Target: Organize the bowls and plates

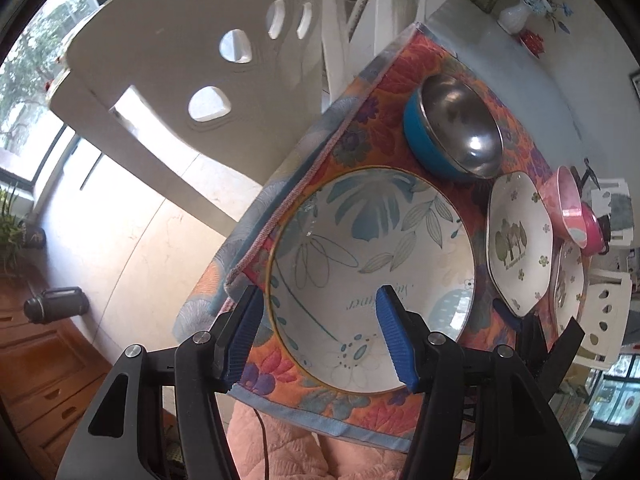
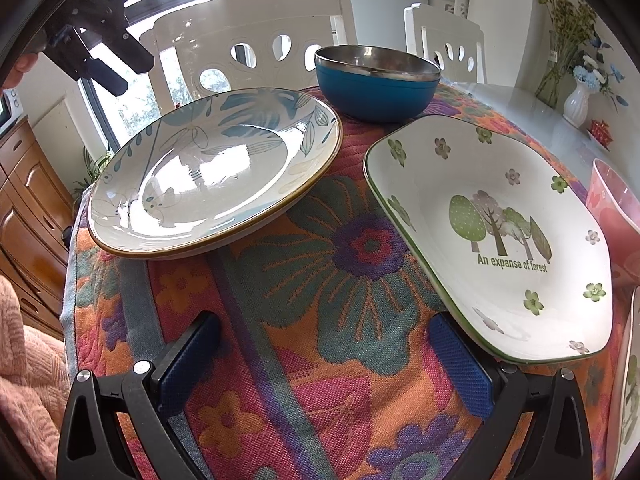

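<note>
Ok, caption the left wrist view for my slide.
Left claw open above the round floral plate, blue bowl behind it.

Cut off at the right edge of the right wrist view: pink plastic bowl (image 2: 616, 216) and a second white forest-print plate (image 2: 630, 392). Half hidden behind that pink bowl in the left wrist view: magenta vessel (image 1: 592, 226), kind unclear.
</note>
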Available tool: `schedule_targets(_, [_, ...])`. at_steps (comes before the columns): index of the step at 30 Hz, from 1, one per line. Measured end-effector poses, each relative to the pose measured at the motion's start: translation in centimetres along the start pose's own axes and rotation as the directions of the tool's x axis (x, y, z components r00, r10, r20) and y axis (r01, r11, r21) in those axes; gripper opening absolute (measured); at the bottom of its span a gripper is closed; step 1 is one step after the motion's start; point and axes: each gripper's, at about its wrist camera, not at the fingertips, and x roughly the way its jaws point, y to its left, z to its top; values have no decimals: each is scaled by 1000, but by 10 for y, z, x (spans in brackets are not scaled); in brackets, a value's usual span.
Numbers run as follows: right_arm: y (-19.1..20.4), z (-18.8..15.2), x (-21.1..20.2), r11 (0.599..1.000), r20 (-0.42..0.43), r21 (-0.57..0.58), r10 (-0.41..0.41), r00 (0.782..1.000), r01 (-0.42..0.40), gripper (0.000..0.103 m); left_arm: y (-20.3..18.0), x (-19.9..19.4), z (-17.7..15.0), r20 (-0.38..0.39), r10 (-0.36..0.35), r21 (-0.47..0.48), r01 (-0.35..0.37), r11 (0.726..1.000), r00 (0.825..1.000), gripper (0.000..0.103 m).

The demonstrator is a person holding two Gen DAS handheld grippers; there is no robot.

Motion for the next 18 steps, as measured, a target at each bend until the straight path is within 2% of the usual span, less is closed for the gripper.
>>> schedule_targets(6, [-3,3,1,1000,-23,11,14,1000,-14,103,-49,15,-1,-52,1,87,3,996,999,56])
schedule_targets(9, [-5,11,-2,999,-144,48,23,989,-16,101,-72,18,-1,-69,10,130,-1,991,998,56])
schedule_targets(10, [-8,13,-6,997,-183,75,28,983,-15,93,-78,19,-1,-73,12,143,-2,990,997,56])
schedule_targets(11, [-12,14,-14,994,-200,107,38,979,-17,78,-86,20,-1,-80,15,155,-3,988,997,56])
schedule_targets(12, [-18,13,-24,988,-208,149,63,976,-32,73,-95,21,-1,-89,20,168,-5,986,996,56])
schedule_targets(15, [-50,5,-64,949,-191,303,151,970,-87,72,-127,25,-2,-112,17,216,8,976,994,57])
schedule_targets(18, [-93,-9,-107,908,-179,416,140,974,-54,72,-165,33,-4,-132,10,274,26,961,991,57])
